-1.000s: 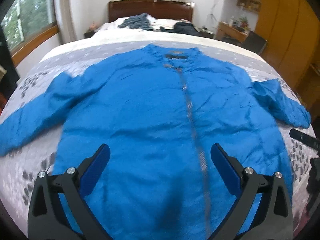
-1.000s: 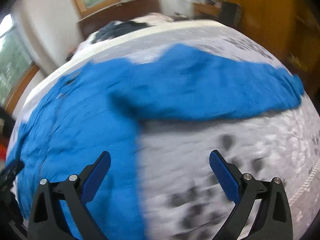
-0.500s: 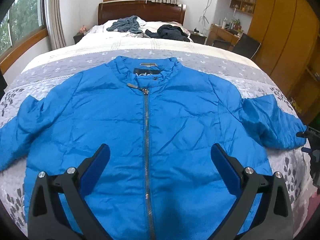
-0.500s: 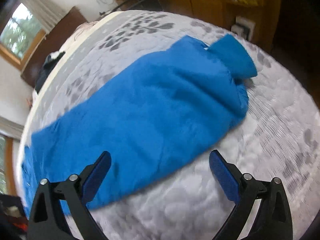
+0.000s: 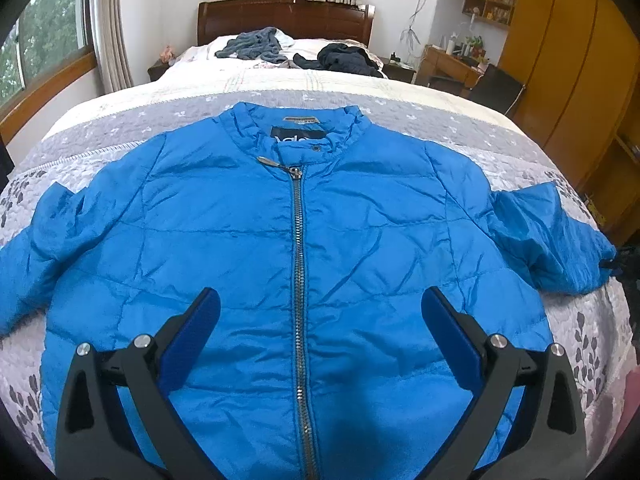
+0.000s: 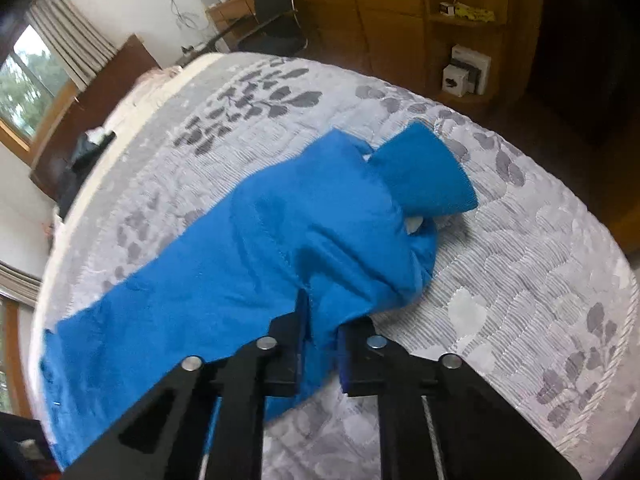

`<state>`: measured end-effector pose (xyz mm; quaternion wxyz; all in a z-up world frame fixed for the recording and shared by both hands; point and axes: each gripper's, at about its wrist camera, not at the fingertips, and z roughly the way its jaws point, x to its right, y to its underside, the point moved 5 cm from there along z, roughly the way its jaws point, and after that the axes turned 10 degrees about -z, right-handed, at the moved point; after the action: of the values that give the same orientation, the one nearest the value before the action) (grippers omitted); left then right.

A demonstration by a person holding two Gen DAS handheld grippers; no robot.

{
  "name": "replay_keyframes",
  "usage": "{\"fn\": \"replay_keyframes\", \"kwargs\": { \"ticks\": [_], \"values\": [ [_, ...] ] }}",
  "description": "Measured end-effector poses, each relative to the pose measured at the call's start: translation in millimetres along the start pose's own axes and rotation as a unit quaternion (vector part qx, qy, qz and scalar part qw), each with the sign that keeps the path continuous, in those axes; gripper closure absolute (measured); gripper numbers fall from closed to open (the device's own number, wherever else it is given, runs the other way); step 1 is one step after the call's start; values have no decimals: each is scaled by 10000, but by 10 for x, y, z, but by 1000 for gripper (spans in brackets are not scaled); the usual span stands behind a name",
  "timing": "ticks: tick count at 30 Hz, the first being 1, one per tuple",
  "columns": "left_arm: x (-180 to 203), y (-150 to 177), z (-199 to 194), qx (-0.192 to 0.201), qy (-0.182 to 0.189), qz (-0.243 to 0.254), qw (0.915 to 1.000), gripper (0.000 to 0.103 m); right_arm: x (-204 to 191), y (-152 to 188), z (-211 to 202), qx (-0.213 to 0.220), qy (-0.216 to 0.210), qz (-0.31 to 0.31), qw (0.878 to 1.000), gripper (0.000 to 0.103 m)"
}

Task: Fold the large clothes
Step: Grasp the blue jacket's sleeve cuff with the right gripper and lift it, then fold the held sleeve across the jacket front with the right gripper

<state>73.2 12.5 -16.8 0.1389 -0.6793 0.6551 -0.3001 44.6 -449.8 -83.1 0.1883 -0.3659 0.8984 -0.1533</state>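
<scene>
Right now the blue jacket (image 5: 296, 240) lies zipped and face up on the bed (image 5: 280, 96), sleeves spread to either side. My left tool (image 5: 320, 320) hangs spread wide above its lower front, gripping nothing. My right tool (image 6: 322, 344) is clenched on the right sleeve (image 6: 280, 248), seemingly near its cuff, though blur hides the exact spot.

Black neck label (image 5: 297, 136) inside blue jacket collar (image 5: 240, 128), far ahead of the left claw (image 5: 320, 312): white lettering, partly hidden, not legible. No other readable text.
</scene>
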Motion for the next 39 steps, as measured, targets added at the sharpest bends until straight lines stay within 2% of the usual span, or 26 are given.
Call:
{"fn": "replay_keyframes", "kwargs": {
  "ticks": [4, 8, 13, 20, 26, 30, 34, 39],
  "values": [
    [-139, -9, -19, -20, -38, -92, 9999, 3, -21, 24, 2, 3, 123, -84, 9999, 95],
    [-325, -38, -48, -48, -61, -167, 9998, 3, -224, -1, -254, 379, -117, -221, 9990, 97],
    [-512, -84, -114, -6, -57, -272, 9996, 3, -879, 37, -688, 754, -700, -838, 9912, 99],
    [-699, -93, -186, 81, -149, -347, 9993, 3, -1887, 293, -931, 862, -1291, -1734, 9725, 99],
    [-832, -128, -225, 150, -187, -468, 9986, 3, -2739, 739, -980, 664, -1893, -2501, 9472, 99],
    [-885, -146, -241, 180, -210, -483, 9984, 3, -3295, 1086, -994, 623, -2125, -3108, 9243, 99],
    [-940, -162, -249, 202, -230, -527, 9981, 3, -3729, 1427, -938, 500, -2356, -3563, 9028, 99],
    [-1032, -179, -268, 230, -271, -620, 9974, 3, -4093, 1774, -788, 228, -2567, -3958, 8814, 99]
  ]
}}
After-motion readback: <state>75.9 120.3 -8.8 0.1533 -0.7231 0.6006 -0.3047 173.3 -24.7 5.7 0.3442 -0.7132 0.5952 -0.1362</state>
